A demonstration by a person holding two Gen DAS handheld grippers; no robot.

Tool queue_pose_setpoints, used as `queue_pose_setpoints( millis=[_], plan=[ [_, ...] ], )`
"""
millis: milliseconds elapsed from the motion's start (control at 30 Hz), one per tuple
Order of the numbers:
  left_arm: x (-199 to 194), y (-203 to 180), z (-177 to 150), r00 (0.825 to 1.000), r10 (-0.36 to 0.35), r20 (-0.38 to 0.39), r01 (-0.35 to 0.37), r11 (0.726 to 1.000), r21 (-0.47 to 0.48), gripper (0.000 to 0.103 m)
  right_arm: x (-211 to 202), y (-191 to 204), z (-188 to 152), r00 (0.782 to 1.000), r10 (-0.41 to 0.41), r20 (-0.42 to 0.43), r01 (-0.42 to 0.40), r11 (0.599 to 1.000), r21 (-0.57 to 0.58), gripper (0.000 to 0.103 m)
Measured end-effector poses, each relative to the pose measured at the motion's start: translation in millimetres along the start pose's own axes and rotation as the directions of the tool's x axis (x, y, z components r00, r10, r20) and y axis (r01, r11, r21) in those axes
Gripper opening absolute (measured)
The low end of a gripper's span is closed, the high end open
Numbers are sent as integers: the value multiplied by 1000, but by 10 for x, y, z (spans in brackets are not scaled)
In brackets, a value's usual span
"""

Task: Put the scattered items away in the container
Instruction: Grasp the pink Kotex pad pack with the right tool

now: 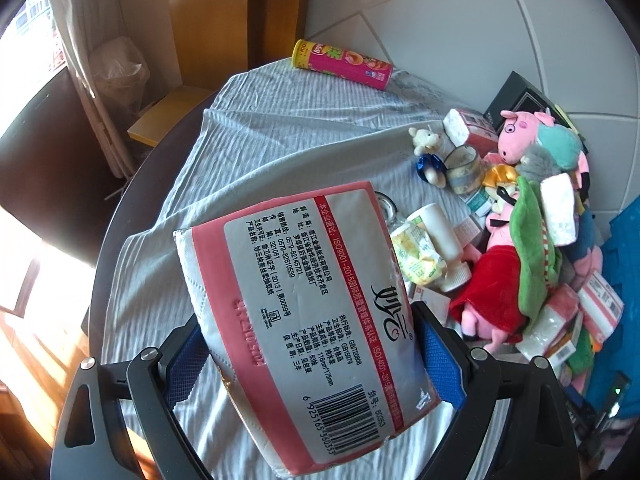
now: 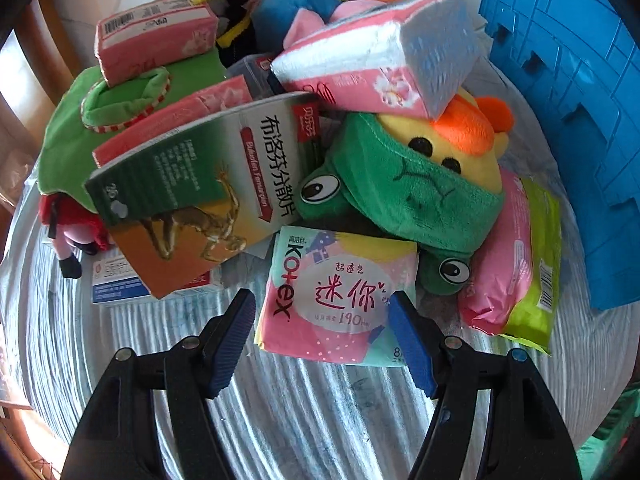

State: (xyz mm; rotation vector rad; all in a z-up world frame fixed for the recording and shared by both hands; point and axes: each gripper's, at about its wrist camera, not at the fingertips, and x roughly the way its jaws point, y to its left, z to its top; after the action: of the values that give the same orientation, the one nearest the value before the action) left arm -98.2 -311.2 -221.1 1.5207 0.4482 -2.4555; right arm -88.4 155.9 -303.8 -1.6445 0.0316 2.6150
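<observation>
Left of the toy pile (image 1: 532,216), your left gripper (image 1: 316,344) pinches a tissue pack (image 1: 304,320) above the bench (image 1: 256,140). Your right gripper's (image 2: 322,314) fingers (image 2: 230,336) are spread around the Kotex pack (image 2: 340,296), near the pile; the blue crate (image 2: 576,120) stands beyond.

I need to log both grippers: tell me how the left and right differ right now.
The left gripper is shut on a pink-and-grey plastic-wrapped tissue pack, held above the cloth; the right gripper is open, holding nothing, its fingers either side of a pink Kotex pad packet lying on the cloth. Both have blue finger pads.
</observation>
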Motion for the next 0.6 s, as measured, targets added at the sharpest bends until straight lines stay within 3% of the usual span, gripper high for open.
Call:
queue_pose_setpoints(
  millis=[233,600],
  plan=[
    [-51,71,-35,1000,1,0,-1,1000,9,93,58,-43,20,999,-39,15,39,999,0,77],
    [-88,-61,-19,1000,-17,5,17,999,41,93,145,-172,-60,999,-46,-17,46,999,22,79]
  ],
)
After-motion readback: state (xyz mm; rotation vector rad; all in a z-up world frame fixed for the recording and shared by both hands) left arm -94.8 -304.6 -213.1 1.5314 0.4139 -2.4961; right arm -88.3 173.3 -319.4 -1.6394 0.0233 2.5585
